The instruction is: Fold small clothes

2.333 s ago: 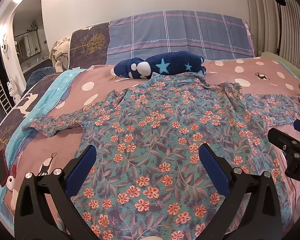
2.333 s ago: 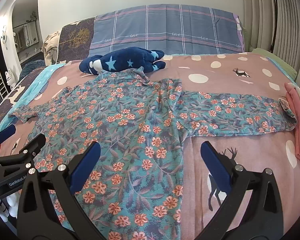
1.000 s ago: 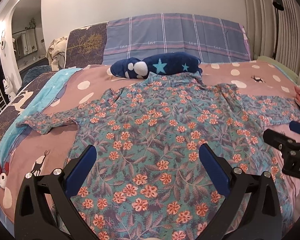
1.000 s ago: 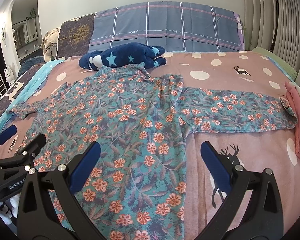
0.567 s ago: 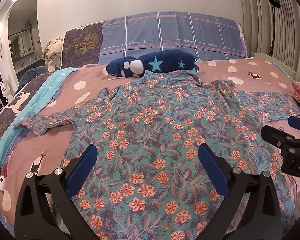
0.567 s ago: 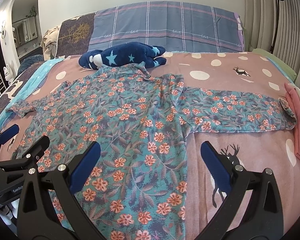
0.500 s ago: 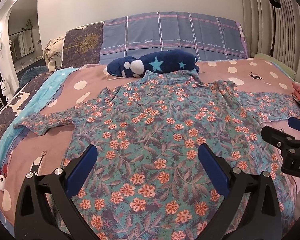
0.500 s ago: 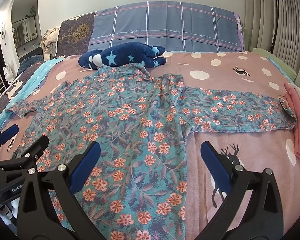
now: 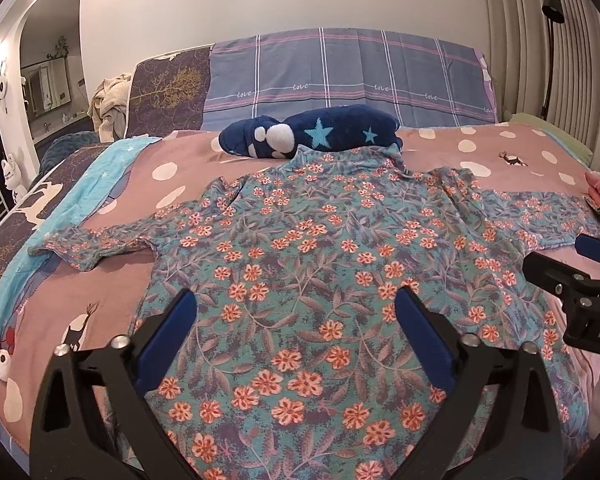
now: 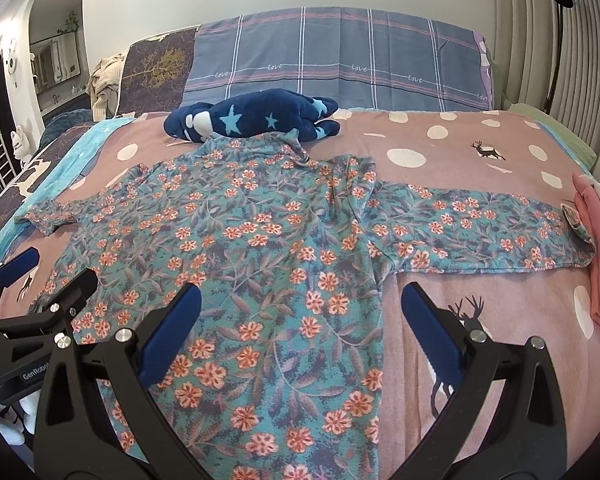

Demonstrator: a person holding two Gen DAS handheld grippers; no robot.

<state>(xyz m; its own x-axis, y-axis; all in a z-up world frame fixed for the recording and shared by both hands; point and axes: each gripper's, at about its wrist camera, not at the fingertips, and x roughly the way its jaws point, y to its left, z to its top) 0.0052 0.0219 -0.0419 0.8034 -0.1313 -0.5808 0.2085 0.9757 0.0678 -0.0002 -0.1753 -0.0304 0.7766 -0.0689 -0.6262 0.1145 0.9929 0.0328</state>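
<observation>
Left wrist: left tongs narrowing slightly, empty

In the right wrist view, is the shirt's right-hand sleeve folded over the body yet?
No. The sleeve of the shirt lies stretched out flat on the bed, reaching toward the pink cloth.

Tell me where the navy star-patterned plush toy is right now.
In both wrist views the navy plush toy lies on the bed just past the floral shirt, at its collar, in front of the plaid pillow.
</observation>
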